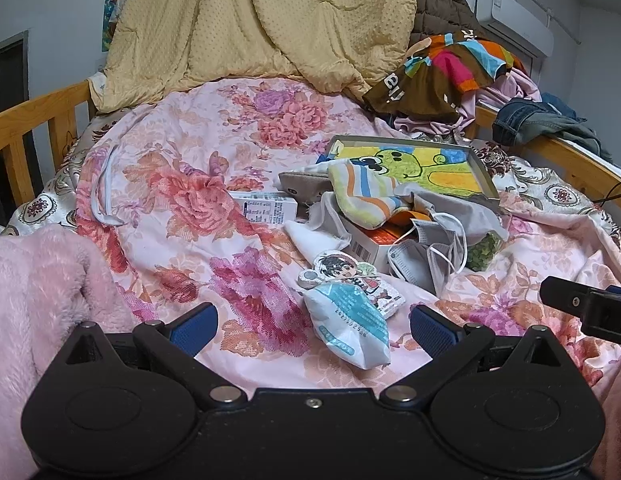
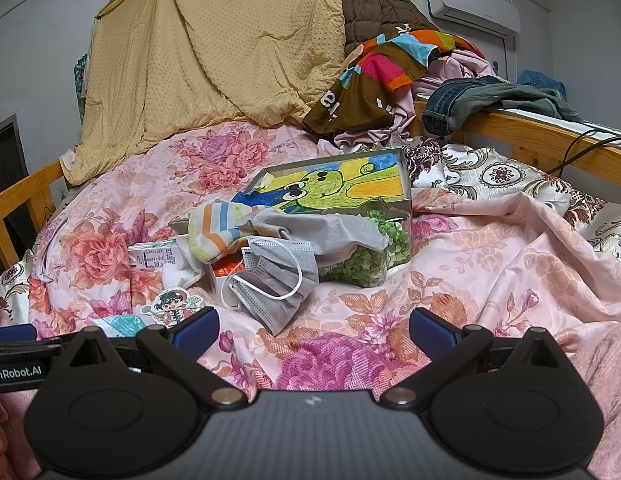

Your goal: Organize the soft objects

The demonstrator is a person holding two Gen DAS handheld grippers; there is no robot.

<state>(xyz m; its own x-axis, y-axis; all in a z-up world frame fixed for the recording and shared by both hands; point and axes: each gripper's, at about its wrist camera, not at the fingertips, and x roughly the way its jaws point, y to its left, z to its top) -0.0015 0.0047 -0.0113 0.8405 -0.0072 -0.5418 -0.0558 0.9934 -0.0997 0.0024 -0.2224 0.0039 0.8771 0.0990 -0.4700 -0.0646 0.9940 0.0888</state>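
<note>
Both claws hang spread wide and empty over a pink flowered quilt (image 2: 490,248). The left gripper (image 1: 313,322) frames a crinkled white-and-teal packet (image 1: 352,332), whose print is too small to read; a cartoon sticker (image 1: 350,272) lies partly under it. The right gripper (image 2: 313,322) faces a pleated grey face mask (image 2: 274,280) draped over an orange box (image 2: 226,270), mostly hidden. Behind, a striped terry towel (image 2: 214,232) slumps against a shallow tray holding a crayon frog drawing (image 2: 330,188). A clear bag of green bits (image 2: 362,264) is half covered by grey cloth (image 2: 310,228).
</note>
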